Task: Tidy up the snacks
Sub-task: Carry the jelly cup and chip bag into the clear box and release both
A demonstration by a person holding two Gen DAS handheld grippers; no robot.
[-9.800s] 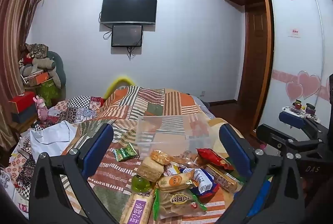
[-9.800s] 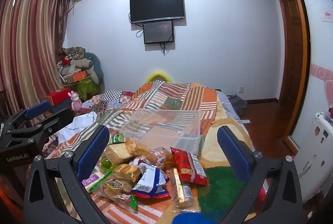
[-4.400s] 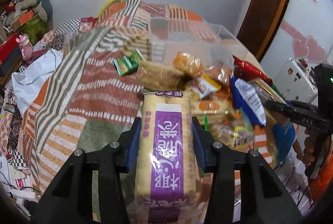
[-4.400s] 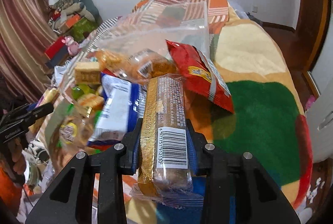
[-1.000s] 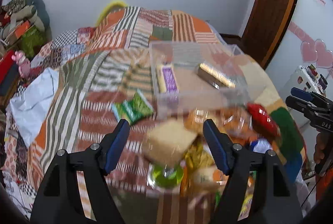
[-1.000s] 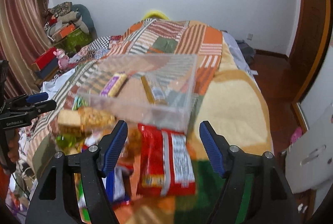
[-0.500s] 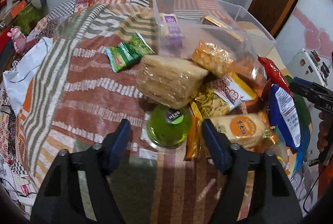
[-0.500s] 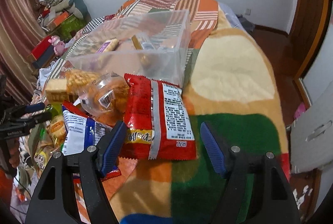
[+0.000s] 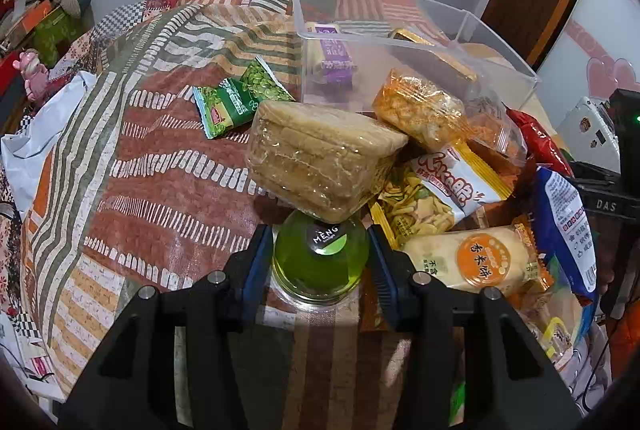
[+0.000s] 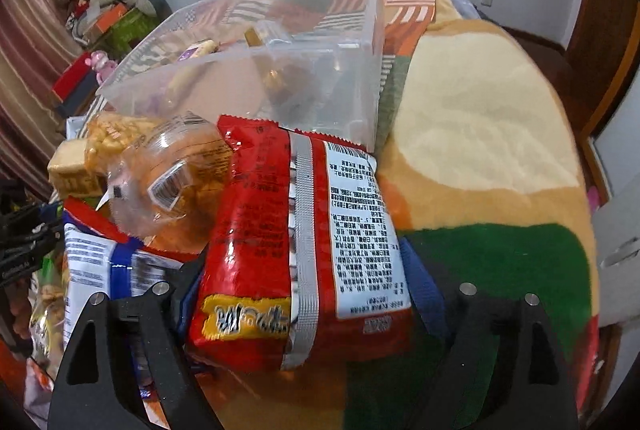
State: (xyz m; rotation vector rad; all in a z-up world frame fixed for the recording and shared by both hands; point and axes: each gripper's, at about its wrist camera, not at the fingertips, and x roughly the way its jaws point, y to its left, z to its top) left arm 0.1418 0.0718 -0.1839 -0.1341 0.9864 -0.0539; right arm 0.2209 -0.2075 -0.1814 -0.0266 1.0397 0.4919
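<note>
A pile of snacks lies on the patchwork bed in front of a clear plastic bin [image 9: 500,58] that holds a purple bar [image 9: 334,56] and a gold bar [image 9: 436,56]. My left gripper [image 9: 320,258] has its blue pads against both sides of a round green jelly cup [image 9: 320,264] at the near edge of the pile, under a block of pale wafers [image 9: 320,158]. My right gripper [image 10: 304,294] straddles a red chip bag [image 10: 280,250] lying back side up in front of the bin [image 10: 280,70]; its pads flank the bag's sides.
Around the cup lie a green pea packet [image 9: 236,98], an orange crispy snack bag [image 9: 420,106], a yellow chip packet [image 9: 432,194], a rice cake pack [image 9: 472,262] and a blue-white bag [image 9: 564,222]. Bare blanket [image 10: 500,150] lies right of the red bag.
Both grippers have moved down and forward into the pile. The left has closed in around the green cup; the right has closed in around the red bag.
</note>
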